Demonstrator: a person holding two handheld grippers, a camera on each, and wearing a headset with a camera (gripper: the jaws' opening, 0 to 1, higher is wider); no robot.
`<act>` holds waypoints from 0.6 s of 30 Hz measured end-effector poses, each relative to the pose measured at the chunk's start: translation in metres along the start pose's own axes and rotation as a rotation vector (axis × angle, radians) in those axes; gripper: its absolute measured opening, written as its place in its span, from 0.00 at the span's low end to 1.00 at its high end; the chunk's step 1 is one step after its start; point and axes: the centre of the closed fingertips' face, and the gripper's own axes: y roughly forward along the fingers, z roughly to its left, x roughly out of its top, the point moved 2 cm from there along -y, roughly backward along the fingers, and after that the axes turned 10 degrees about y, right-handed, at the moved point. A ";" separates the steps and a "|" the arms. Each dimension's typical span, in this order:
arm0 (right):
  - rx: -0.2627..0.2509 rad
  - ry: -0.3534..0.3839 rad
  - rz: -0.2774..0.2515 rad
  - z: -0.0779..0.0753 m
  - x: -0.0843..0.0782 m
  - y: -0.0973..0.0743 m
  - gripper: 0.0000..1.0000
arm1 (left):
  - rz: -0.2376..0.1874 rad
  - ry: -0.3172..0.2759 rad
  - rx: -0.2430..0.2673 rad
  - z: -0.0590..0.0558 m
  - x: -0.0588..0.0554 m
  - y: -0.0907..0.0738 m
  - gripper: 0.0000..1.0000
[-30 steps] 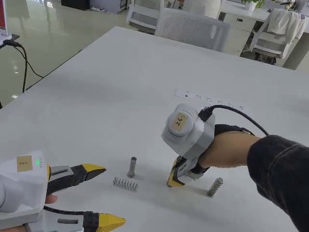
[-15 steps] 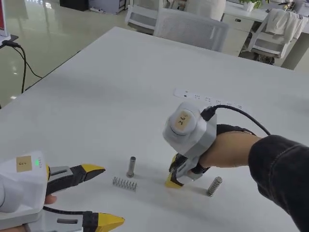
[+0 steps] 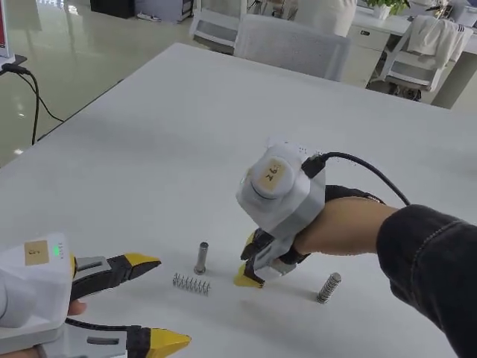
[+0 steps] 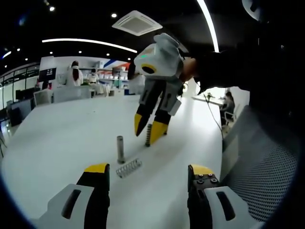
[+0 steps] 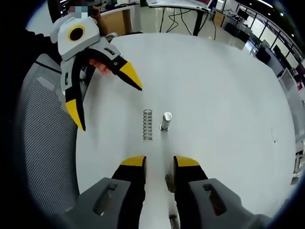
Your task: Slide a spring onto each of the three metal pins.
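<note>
While the left gripper stays wide open at the near side of the white table, the right gripper, its jaws a narrow gap apart, has slid leftward, away from the spring-sleeved metal pin. It now sits just beside the bare upright grey metal pin, and the loose coiled steel spring lies flat in front of that pin.
</note>
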 end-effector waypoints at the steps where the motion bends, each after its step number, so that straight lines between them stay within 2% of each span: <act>1: 0.002 -0.002 -0.002 0.001 0.001 0.001 0.20 | 0.001 0.000 0.000 0.000 0.000 0.000 0.62; 8: 0.023 -0.017 -0.009 0.013 0.009 0.011 0.18 | 0.003 0.002 -0.001 -0.001 0.000 0.000 0.62; 18: 0.040 -0.009 -0.014 0.017 0.014 0.025 0.15 | 0.010 0.001 -0.001 0.000 -0.001 -0.001 0.61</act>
